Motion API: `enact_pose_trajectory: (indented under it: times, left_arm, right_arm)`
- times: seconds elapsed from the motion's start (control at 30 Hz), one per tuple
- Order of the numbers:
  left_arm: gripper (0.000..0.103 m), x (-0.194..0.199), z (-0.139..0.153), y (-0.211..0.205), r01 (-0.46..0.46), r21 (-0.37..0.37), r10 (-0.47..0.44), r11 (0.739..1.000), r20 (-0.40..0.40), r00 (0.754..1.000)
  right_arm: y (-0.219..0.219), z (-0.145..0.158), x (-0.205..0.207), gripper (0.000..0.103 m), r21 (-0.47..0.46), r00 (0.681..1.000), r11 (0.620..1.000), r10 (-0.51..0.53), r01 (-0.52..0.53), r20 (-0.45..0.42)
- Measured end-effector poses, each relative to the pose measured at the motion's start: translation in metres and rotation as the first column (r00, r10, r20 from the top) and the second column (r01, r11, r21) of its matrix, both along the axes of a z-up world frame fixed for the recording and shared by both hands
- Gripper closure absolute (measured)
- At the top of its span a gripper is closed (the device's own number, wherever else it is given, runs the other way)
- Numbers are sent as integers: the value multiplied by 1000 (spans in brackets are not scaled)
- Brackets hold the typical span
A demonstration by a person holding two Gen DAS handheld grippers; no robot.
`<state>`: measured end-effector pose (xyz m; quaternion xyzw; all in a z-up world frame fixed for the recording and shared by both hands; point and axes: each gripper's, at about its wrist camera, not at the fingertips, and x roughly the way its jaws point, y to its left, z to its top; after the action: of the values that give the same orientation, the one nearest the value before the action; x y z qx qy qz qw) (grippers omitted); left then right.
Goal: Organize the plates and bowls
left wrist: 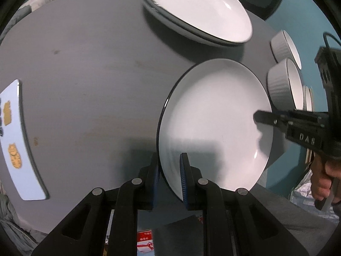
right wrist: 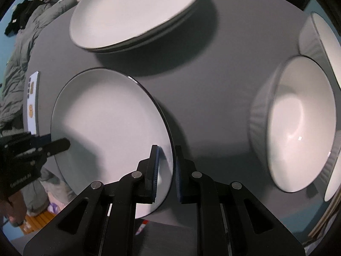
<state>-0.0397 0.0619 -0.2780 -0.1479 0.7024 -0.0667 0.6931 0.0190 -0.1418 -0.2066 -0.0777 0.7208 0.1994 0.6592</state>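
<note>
A white plate with a dark rim [left wrist: 215, 117] is held above the grey table by both grippers, one on each side. My left gripper [left wrist: 169, 170] is shut on its near-left rim. My right gripper [right wrist: 166, 166] is shut on the opposite rim of the same plate [right wrist: 110, 117]; it shows in the left wrist view as a black finger [left wrist: 264, 117] over the plate. A stack of white plates [left wrist: 198, 8] sits at the far side of the table, also in the right wrist view [right wrist: 136, 10]. Ribbed white bowls [left wrist: 281, 83] stand to the right, large in the right wrist view [right wrist: 298, 123].
A white phone with stickers [left wrist: 15, 136] lies at the table's left edge. The round grey table [left wrist: 85, 64] has bare surface left of the plates. Grey clothing [right wrist: 19, 49] lies beyond the table. Another bowl [right wrist: 321, 42] stands behind the near one.
</note>
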Motion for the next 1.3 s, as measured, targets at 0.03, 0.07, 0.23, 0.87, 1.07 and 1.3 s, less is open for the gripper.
enact_pose_trajectory:
  times: [0.03, 0.07, 0.23, 0.87, 1.07, 1.3]
  left_arm:
    - [87, 0, 0, -2, 6, 0, -6, 1000, -1, 1000]
    - [87, 2, 2, -3, 13, 2, -13, 1000, -1, 1000]
    - [87, 5, 0, -8, 8, 2, -8, 1000, -7, 1000]
    - [77, 1, 10, 10, -69, 31, 68, 997, 21, 997]
    - [77, 3, 8, 13, -59, 38, 58, 998, 16, 998]
    - [77, 10, 3, 0, -34, 36, 33, 999, 3, 999]
  right_arm:
    - [2, 0, 1, 89, -3, 1000, 1000, -4, 4, 4]
    - [1, 1, 2, 89, -5, 1000, 1000, -10, 10, 12]
    - [2, 0, 5, 89, 1, 1000, 1000, -21, 21, 22]
    - [-15, 7, -19, 75, -21, 998, 999, -24, 25, 59]
    - [-33, 1, -26, 73, 41, 995, 995, -95, 94, 26]
    - [-42, -9, -30, 73, 111, 986, 980, -163, 164, -18]
